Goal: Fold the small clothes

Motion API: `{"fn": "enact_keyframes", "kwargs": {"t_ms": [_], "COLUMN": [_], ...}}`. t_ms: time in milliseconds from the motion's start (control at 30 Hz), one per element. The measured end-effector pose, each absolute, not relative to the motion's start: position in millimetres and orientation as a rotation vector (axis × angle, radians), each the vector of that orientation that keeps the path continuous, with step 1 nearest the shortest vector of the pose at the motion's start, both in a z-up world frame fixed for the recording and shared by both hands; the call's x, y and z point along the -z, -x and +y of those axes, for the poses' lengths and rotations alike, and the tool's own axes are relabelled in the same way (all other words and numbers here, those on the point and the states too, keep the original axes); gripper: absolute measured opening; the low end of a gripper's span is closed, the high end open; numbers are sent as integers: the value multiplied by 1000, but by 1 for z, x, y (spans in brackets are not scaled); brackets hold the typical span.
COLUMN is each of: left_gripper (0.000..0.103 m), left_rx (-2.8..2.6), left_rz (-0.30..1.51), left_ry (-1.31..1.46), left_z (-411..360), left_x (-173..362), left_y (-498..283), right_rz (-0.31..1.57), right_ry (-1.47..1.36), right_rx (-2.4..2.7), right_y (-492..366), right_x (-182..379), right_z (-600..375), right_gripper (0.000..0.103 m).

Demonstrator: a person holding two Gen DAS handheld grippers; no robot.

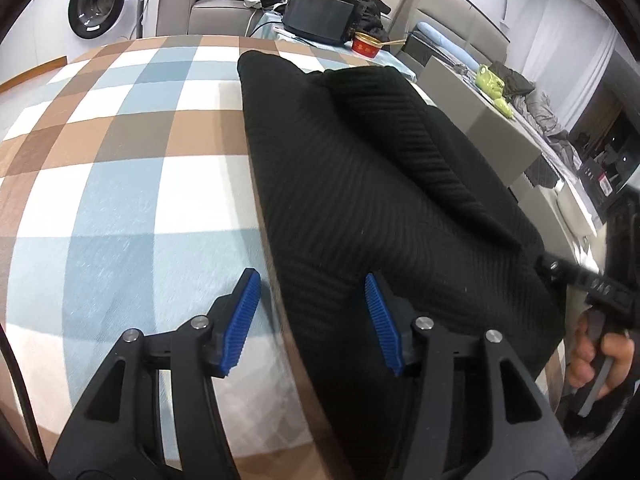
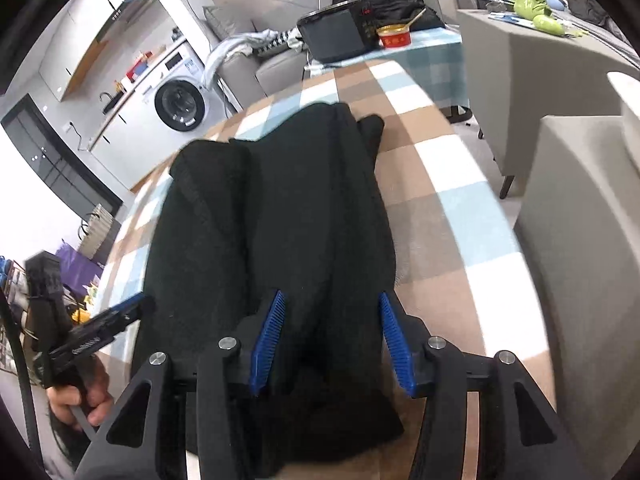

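Observation:
A black ribbed knit garment (image 1: pixel 360 184) lies lengthwise on the checked tablecloth (image 1: pixel 120 152), with a fold of its cloth laid over its right side. It also shows in the right wrist view (image 2: pixel 272 208). My left gripper (image 1: pixel 312 292) is open and empty, straddling the garment's near left edge. My right gripper (image 2: pixel 332 312) is open and empty over the garment's near right part. The right gripper also shows at the right edge of the left wrist view (image 1: pixel 568 272), and the left gripper at the left of the right wrist view (image 2: pixel 120 312).
Beyond the table stand a black box (image 1: pixel 320 16), a red bowl (image 1: pixel 366 45), a washing machine (image 1: pixel 98 2) and grey sofas. A grey armchair (image 2: pixel 580 240) stands close to the table's right side. A grey block (image 1: pixel 480 120) with green toys stands to the right.

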State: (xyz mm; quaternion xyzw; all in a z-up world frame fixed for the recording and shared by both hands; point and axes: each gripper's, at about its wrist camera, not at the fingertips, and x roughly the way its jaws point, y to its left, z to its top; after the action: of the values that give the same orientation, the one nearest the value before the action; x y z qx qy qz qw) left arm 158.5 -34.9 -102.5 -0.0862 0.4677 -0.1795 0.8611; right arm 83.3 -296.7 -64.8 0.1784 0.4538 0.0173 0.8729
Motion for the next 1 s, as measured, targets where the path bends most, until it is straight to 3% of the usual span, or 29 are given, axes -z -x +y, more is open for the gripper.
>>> {"fn": "enact_keyframes", "kwargs": {"t_ms": [33, 100, 200, 733, 1000], "left_gripper": [48, 29, 14, 11, 11], "left_rx": [375, 381, 380, 165, 117], "left_rz": [978, 977, 947, 924, 920], "left_ry": [184, 187, 159, 170, 181], "left_z": [-35, -37, -41, 58, 87], "left_x": [103, 104, 101, 98, 90], "left_y": [-161, -165, -165, -135, -126], "right_rz": [960, 980, 986, 1021, 1047], "right_ry": [-364, -346, -318, -258, -299], "right_rx": [-42, -56, -77, -309, -334], "right_y": [-87, -92, -97, -132, -111], "right_x": [69, 75, 78, 89, 84], "right_z": [-294, -288, -280, -184, -201], "right_gripper": [50, 42, 30, 27, 35]}}
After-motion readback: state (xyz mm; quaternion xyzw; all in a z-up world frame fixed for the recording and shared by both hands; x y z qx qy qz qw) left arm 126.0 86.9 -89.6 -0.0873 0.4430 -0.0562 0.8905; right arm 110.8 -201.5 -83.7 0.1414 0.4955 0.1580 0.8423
